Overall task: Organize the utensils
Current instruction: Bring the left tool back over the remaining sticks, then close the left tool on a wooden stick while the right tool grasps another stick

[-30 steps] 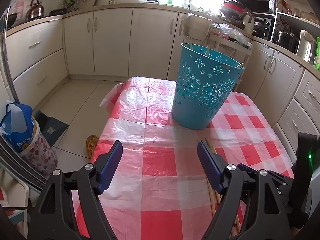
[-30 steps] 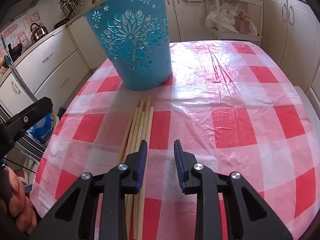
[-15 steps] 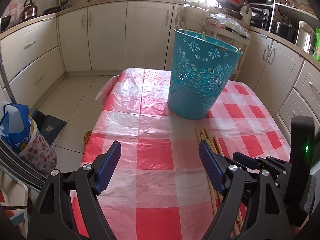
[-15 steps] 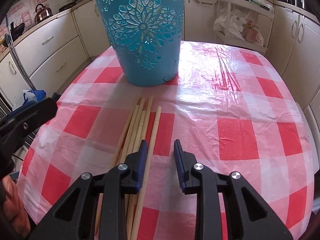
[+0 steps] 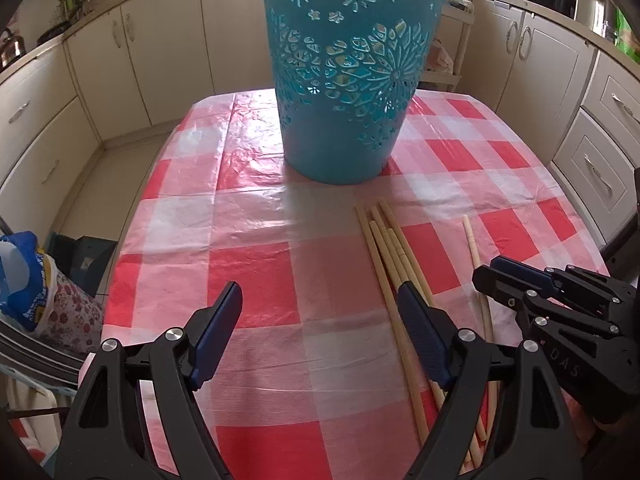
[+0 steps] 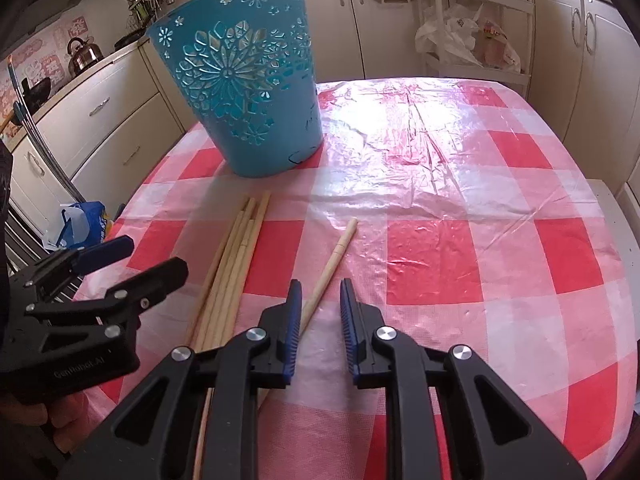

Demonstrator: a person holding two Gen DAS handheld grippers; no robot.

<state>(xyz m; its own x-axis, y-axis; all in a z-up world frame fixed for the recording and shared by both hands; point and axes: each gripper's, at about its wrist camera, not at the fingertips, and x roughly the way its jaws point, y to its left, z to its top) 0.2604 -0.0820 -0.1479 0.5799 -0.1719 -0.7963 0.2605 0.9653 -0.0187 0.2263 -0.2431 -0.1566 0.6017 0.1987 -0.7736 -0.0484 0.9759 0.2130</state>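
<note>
A bundle of long wooden chopsticks (image 5: pixel 390 252) lies on the red-checked tablecloth, also in the right wrist view (image 6: pixel 232 256). One single chopstick (image 6: pixel 332 260) lies apart to their right, also in the left wrist view (image 5: pixel 476 256). A teal cut-out basket (image 5: pixel 344 80) stands behind them (image 6: pixel 244 92). My left gripper (image 5: pixel 320 320) is open wide, low over the cloth left of the bundle. My right gripper (image 6: pixel 318 312) is open a little and empty, just right of the single chopstick's near end.
The table (image 6: pixel 500 184) is edged by cream kitchen cabinets (image 5: pixel 120 60) on all sides. A blue bag (image 5: pixel 24 280) sits on the floor at the left. A white rack with plastic bags (image 6: pixel 472 40) stands behind the table.
One chopstick has separated from the bundle and now lies apart to the right. Both grippers have moved lower and closer to the chopsticks. The left gripper shifted right toward the basket.
</note>
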